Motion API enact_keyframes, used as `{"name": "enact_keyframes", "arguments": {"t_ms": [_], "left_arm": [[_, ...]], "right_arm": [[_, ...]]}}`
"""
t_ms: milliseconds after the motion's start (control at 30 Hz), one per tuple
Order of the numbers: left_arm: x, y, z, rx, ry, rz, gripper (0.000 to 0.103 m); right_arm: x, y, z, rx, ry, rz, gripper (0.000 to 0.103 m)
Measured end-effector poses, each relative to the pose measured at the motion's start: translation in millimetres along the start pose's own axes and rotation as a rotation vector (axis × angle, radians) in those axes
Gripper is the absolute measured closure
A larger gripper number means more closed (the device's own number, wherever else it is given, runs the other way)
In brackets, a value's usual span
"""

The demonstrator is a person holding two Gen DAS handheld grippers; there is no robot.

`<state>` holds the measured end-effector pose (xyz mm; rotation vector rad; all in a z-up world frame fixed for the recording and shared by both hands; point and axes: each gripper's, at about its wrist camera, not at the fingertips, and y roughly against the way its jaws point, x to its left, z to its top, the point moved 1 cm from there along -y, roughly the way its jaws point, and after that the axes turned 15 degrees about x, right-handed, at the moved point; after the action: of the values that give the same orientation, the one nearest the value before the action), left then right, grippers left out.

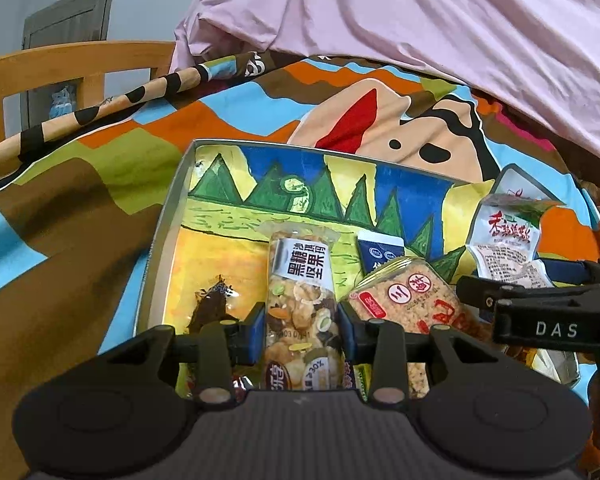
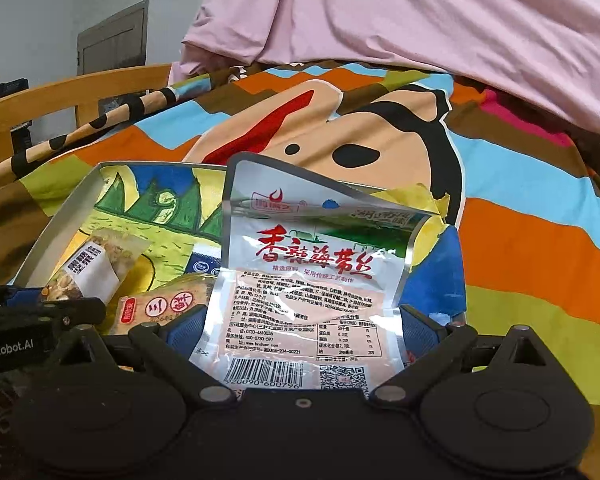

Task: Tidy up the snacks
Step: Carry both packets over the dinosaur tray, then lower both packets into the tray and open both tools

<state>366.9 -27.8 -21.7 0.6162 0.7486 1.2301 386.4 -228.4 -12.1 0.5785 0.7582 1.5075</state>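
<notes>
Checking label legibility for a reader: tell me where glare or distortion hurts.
Right wrist view: glare streaks cross the top of the silver packet, while its red title and barcode stay sharp. Left wrist view: that packet is small and warped near the edge; the nut bar label reads clearly.

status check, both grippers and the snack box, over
Left gripper shut on nut bar. Right gripper shut on silver pouch. Both over painted box. Nothing blocking.
</notes>
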Motion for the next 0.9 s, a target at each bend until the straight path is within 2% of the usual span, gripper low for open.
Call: {"name": "enact_keyframes", "arguments": {"t_ms": [400,767,900], "left_arm": [[3.1,-3.4,1.5,0.025,0.033,-0.014,0.062],[1.1,0.6,1.3,0.017,0.032,-0.01,0.061],[-1.0,5.4,3.0,0.001,0.032,-0.01,0.05]], "right_arm": [[-1.7,-5.0,2.8,0.006,-0.011,-0.001,0.005],[-0.6,-2.5,1.1,0.01,-0.016,0.011,0.005],[-1.8,0.1,0.9,0.002,-0.014,0.01,0.004]]}}
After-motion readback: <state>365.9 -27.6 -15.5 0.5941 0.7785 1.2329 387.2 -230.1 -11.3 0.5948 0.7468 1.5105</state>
